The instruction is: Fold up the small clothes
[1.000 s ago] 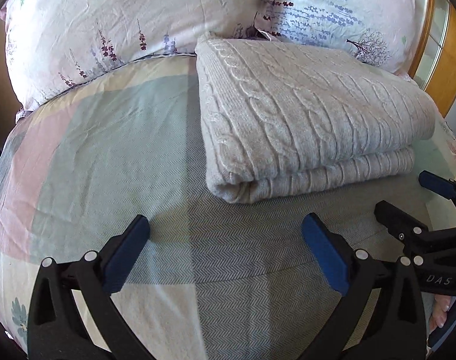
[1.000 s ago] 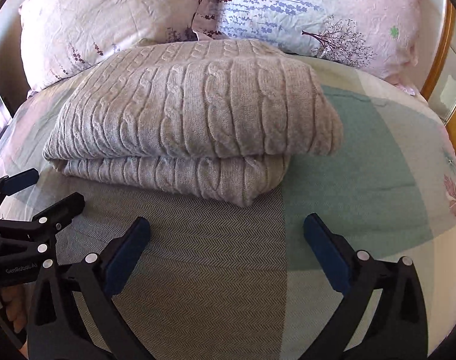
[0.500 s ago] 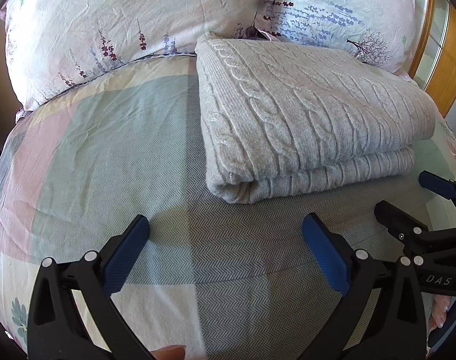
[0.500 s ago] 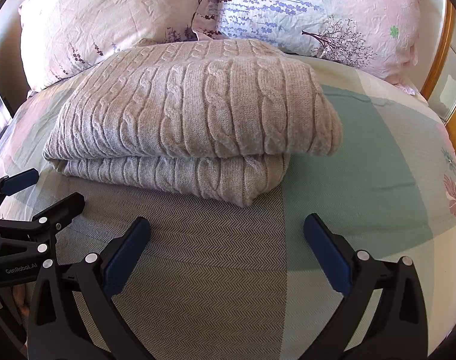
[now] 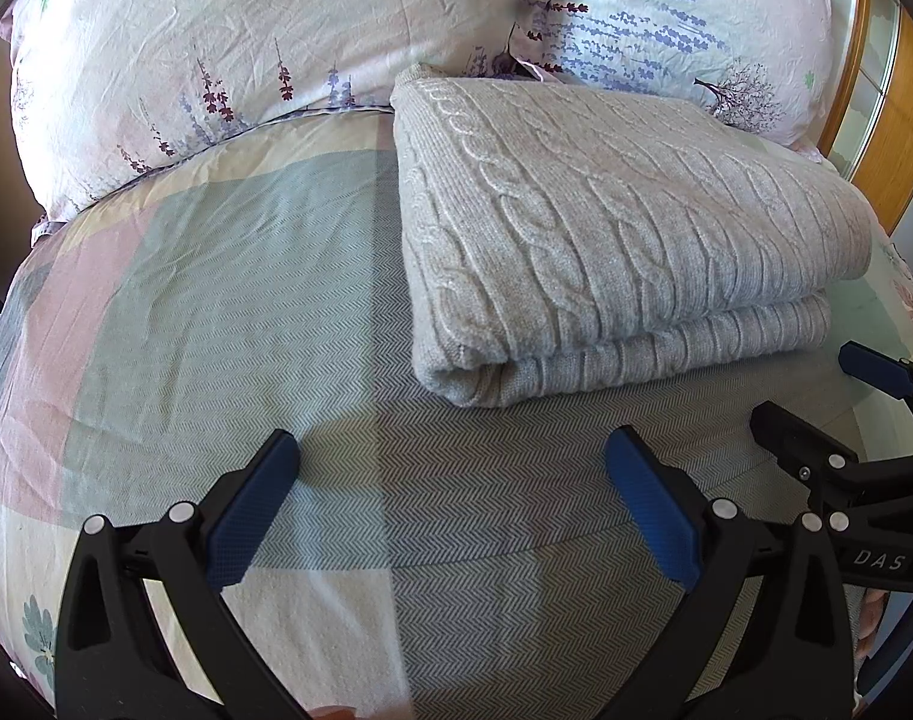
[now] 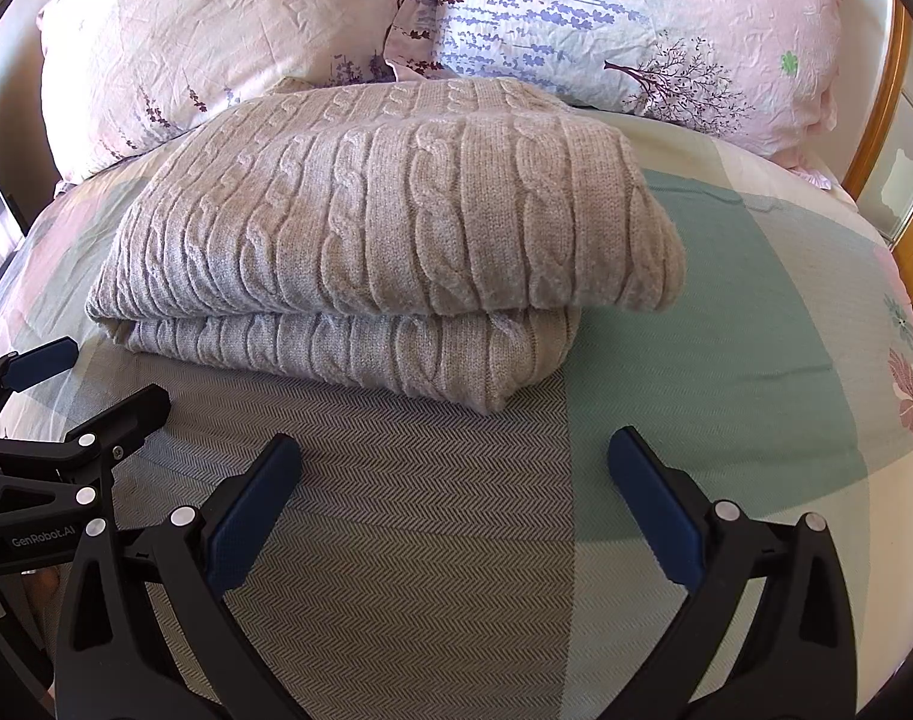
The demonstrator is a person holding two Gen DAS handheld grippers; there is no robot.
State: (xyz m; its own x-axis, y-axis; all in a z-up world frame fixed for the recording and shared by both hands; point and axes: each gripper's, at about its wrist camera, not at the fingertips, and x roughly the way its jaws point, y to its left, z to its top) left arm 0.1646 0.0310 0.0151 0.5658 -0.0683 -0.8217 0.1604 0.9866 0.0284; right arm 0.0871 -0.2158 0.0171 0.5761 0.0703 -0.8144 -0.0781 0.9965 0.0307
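A beige cable-knit sweater lies folded in a thick rectangle on the bed, in front of the pillows; it also shows in the right wrist view. My left gripper is open and empty, a little short of the sweater's near left corner. My right gripper is open and empty, just short of the sweater's near right corner. Each gripper shows at the edge of the other's view, the right one and the left one.
The bed cover is a checked sheet of green, pink and grey. Two floral pillows lean at the head. A wooden headboard frame runs along the right.
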